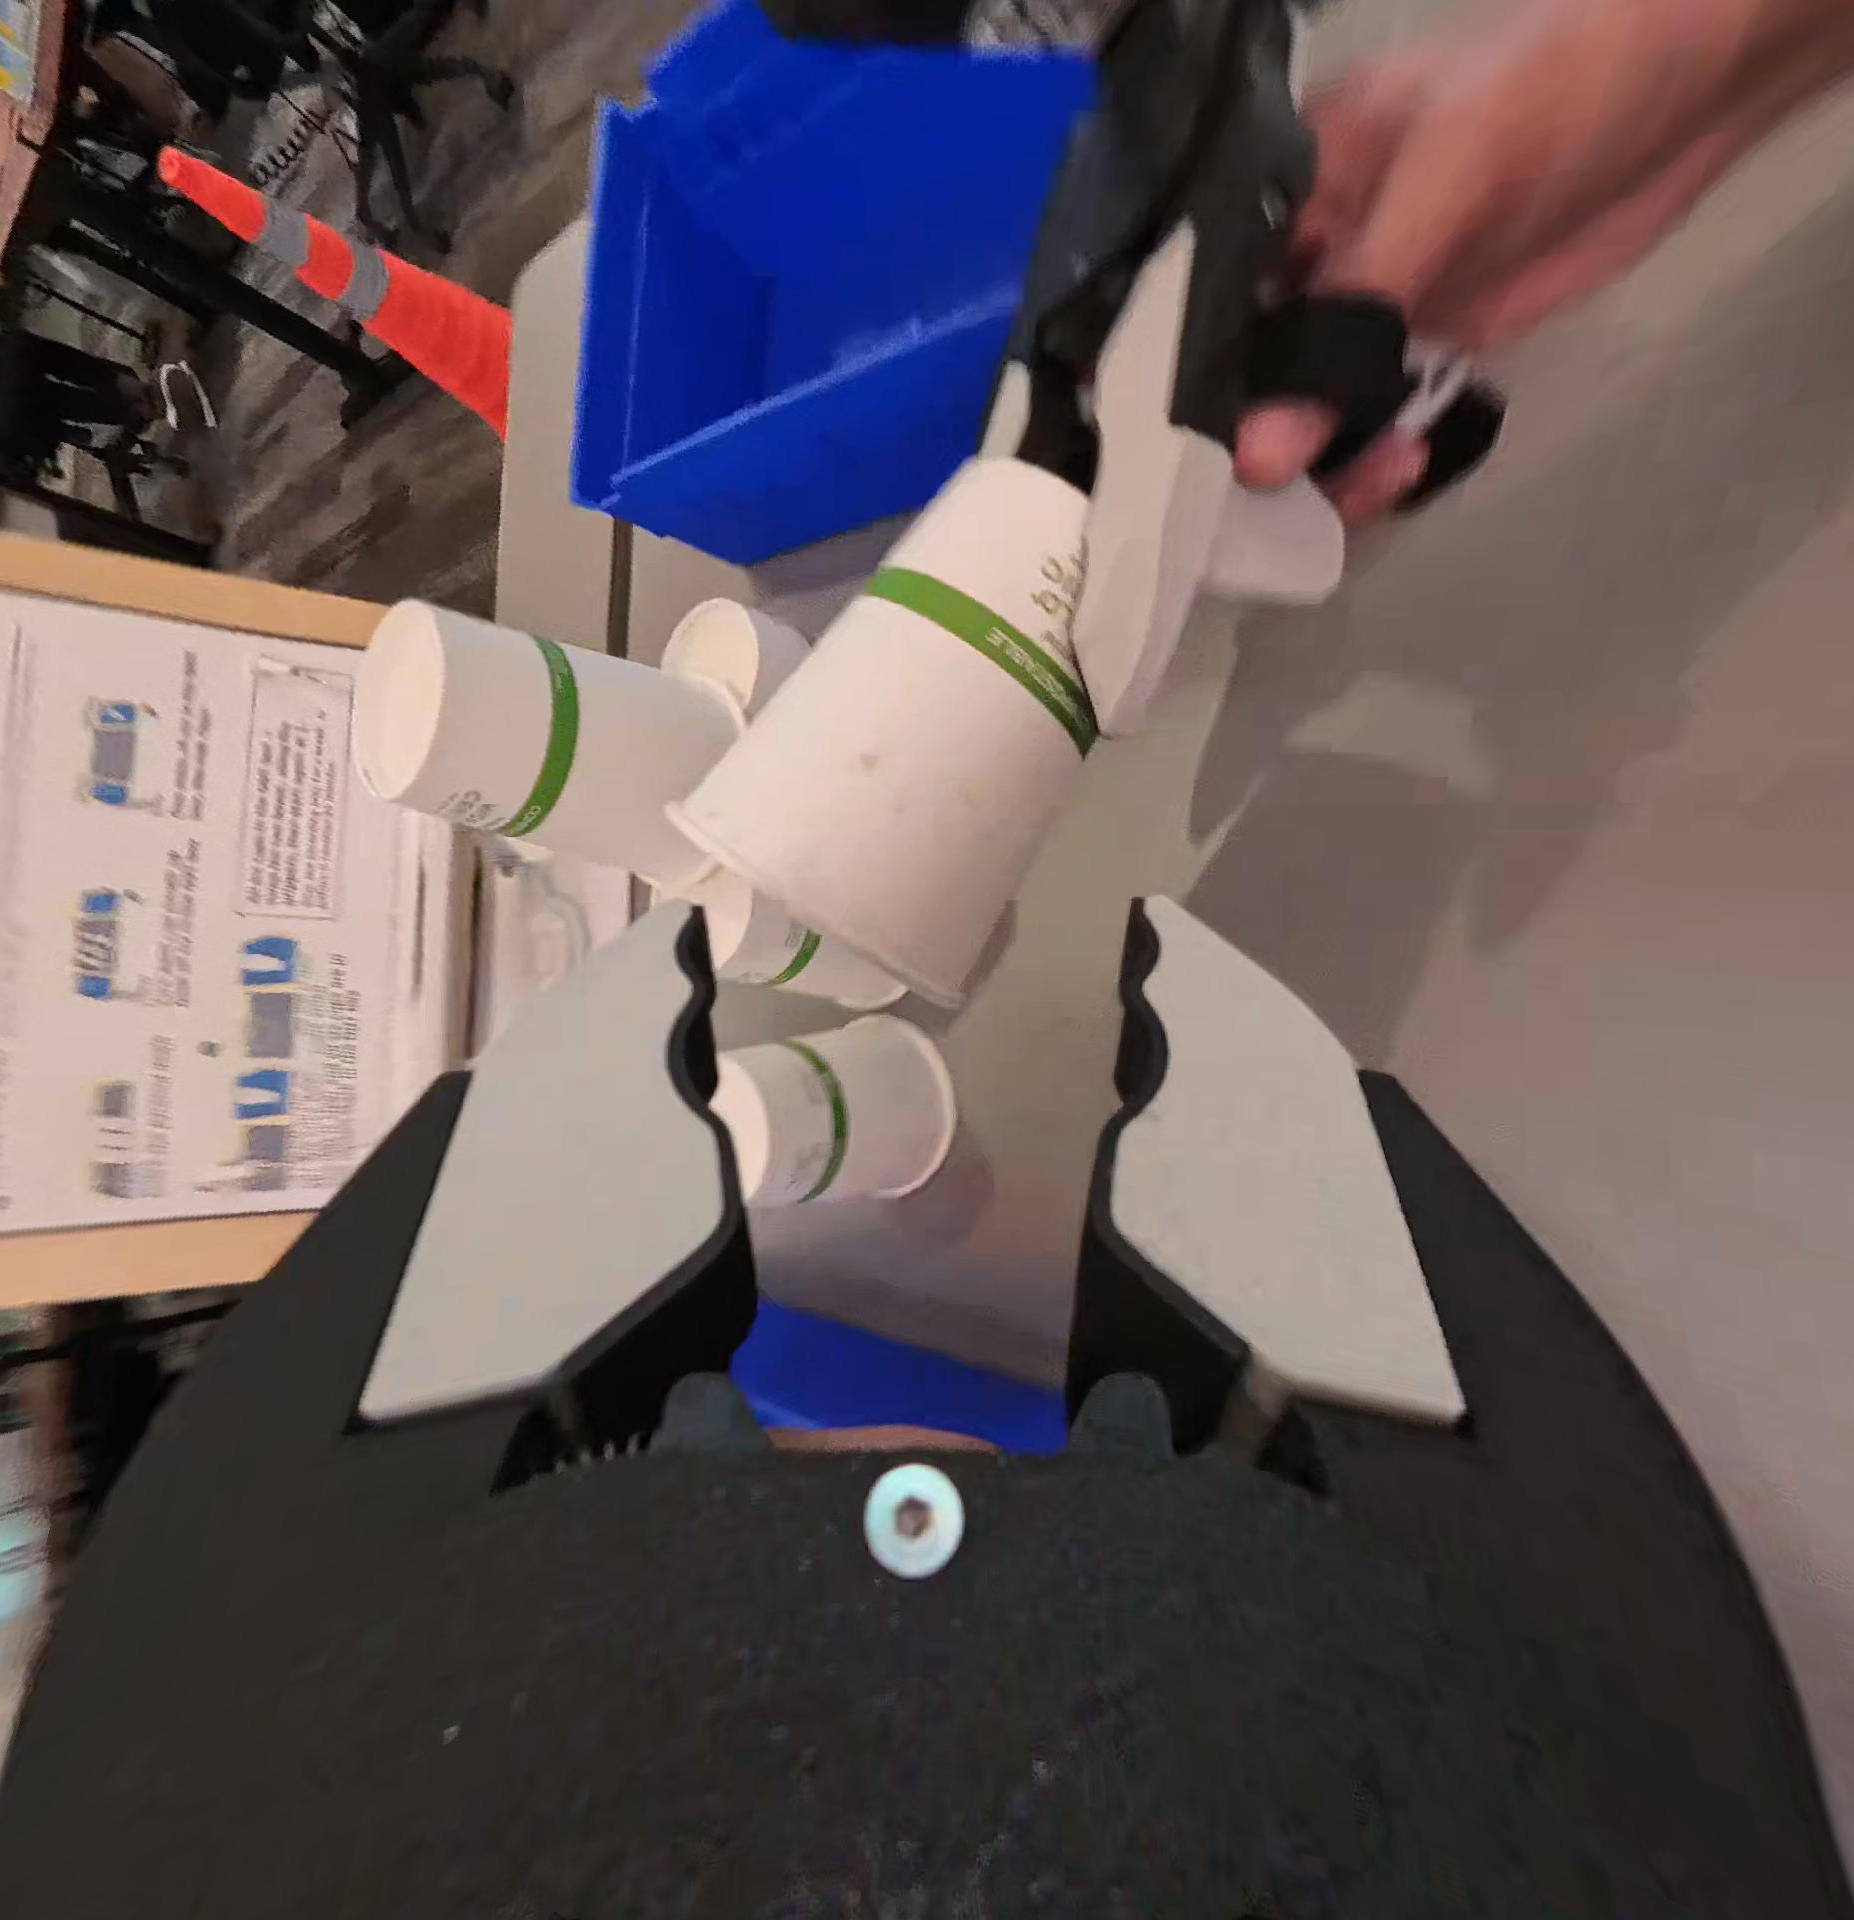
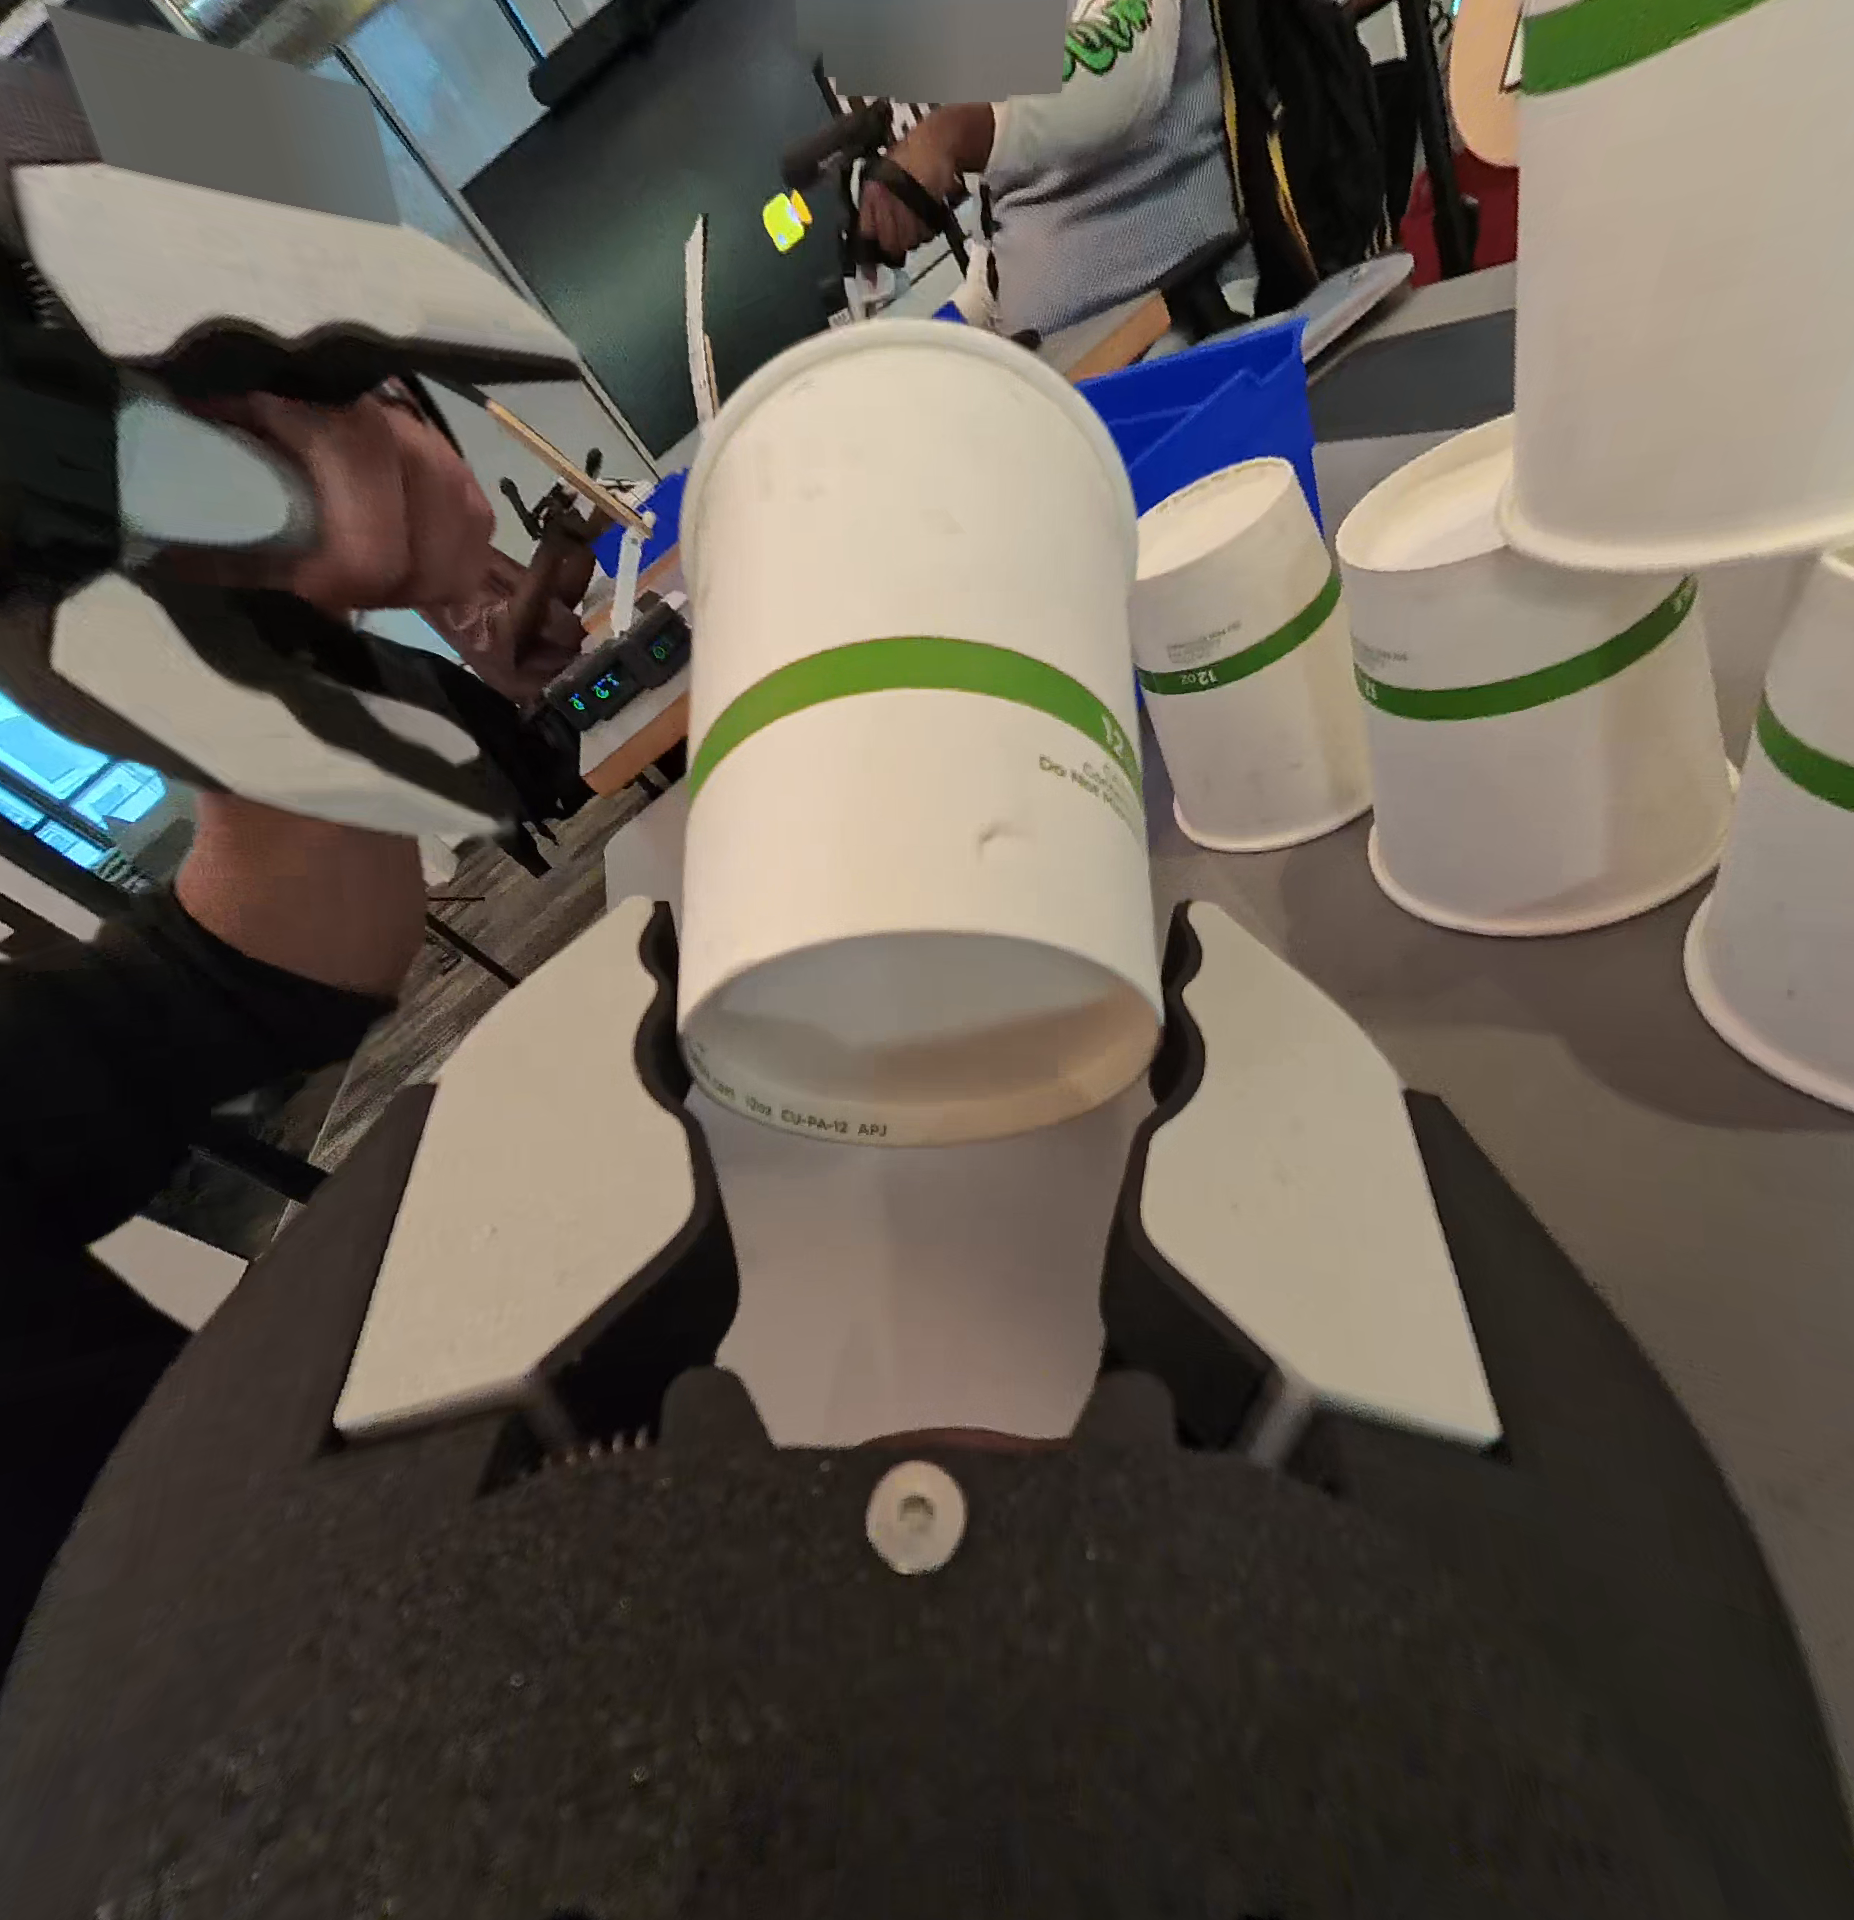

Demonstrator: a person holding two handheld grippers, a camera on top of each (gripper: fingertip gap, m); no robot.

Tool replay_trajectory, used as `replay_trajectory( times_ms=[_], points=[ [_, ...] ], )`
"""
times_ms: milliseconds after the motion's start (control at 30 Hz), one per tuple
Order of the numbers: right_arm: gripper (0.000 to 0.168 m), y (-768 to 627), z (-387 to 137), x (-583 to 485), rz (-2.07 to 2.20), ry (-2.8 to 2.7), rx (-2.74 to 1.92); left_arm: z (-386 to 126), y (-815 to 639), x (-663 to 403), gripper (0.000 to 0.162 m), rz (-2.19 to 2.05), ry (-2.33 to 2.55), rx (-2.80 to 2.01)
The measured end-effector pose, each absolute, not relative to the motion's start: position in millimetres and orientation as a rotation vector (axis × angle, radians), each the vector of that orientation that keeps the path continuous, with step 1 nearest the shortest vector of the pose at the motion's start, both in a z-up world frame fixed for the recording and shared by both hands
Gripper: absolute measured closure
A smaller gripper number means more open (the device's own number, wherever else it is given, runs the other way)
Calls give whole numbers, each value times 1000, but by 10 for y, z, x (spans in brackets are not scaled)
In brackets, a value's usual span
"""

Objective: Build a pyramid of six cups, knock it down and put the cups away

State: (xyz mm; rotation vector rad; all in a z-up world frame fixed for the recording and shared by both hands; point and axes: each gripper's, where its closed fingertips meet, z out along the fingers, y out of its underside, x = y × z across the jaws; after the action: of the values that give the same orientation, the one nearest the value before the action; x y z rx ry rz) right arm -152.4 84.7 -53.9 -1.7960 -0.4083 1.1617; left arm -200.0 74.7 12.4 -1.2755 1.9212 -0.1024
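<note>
Nearest the lens in the right wrist view, right hand-held gripper (image 2: pixel 918 997) clamped on a white paper cup with a green band, held cup (image 2: pixel 907 707), gripped at its narrow base with the wide rim pointing away, both pads pressed against its sides. Beyond it, grey desk (image 2: pixel 1525 1195) carrying the rest of the pyramid: bottom-row cups (image 2: pixel 1536 707) standing upside down side by side, upper cup (image 2: pixel 1692 312) resting on top of two of them, far cup (image 2: pixel 1240 665) a little apart at the left end. Blue bin (image 2: pixel 1203 416) behind the cups. Left hand-held gripper (image 2: pixel 533 592) at the left edge of the same view, turned sideways, jaws apart and holding nothing. From the left wrist view, rolled nearly on its side, left hand-held gripper (image 1: pixel 918 956) wide open with the cup stack between and beyond its fingers (image 1: pixel 580 1122), none of it touched. Same blue bin (image 1: pixel 798 312) past the stack, instruction sheet (image 1: pixel 175 904) on a board at the left, orange cone (image 1: pixel 383 281) on the floor beyond
</note>
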Motion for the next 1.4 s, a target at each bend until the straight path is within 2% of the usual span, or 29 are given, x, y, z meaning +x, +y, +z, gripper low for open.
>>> replay_trajectory(
  times_ms=[167,233,467,633,800,967,1167,1400],
  points=[
    [81,813,-544,-1565,1141,-429,-1836,-88,961,-1935,64,428,2098,-1027],
    [80,812,-548,-1568,1117,-430,-1846,-175,1019,-1899,61,521,2133,-979],
    [80,800,-555,-1600,1074,-442,-1867,-342,1080,-1714,60,627,2129,-949],
    [80,811,-568,-1581,1018,-443,-1886,-494,1162,-1680,76,680,2118,-976],
    [78,849,-437,-1436,967,-408,-1802,-524,1253,-1659,77,518,1942,-1101],
    [76,742,-253,-1154,902,-330,-1694,-242,1775,-1819,77,102,1366,-1392],
    [81,472,-572,-1424,906,-416,-1719,-73,2418,-2095,76,-252,653,-1622],
    [87,394,-702,-1610,1002,-450,-1759,-306,2739,-1967,76,-279,389,-1728]
  ],
)
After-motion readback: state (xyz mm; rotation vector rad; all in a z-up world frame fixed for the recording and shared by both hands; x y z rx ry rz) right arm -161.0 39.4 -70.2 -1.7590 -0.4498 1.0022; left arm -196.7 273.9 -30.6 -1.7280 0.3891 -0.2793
